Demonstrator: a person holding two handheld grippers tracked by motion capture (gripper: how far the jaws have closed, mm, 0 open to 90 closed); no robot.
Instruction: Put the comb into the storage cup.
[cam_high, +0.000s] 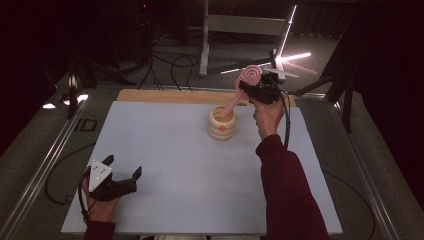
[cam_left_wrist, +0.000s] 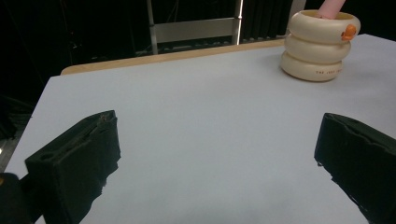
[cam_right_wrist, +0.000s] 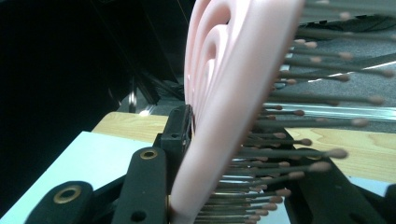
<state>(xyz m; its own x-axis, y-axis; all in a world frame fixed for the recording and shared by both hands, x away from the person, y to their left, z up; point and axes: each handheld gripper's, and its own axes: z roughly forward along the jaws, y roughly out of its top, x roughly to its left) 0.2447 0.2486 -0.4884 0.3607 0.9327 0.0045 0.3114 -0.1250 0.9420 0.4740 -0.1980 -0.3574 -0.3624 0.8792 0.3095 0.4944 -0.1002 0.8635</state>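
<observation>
A pink hairbrush (cam_high: 246, 85) slants with its handle end down inside a cream ribbed holder (cam_high: 222, 123) at the far middle of the grey mat. My right gripper (cam_high: 254, 88) is shut on the brush head just above and right of the holder. In the right gripper view the pink brush (cam_right_wrist: 224, 102) stands between the jaws, bristles pointing right. My left gripper (cam_high: 122, 167) rests open near the front left of the mat, far from the holder (cam_left_wrist: 320, 44), with nothing between its jaws.
A wooden board edge (cam_high: 170, 95) runs along the far side of the grey mat (cam_high: 175, 165). Metal rails (cam_high: 40, 172) border the table on both sides. Cables and a metal stand (cam_high: 205, 40) lie on the dark floor beyond.
</observation>
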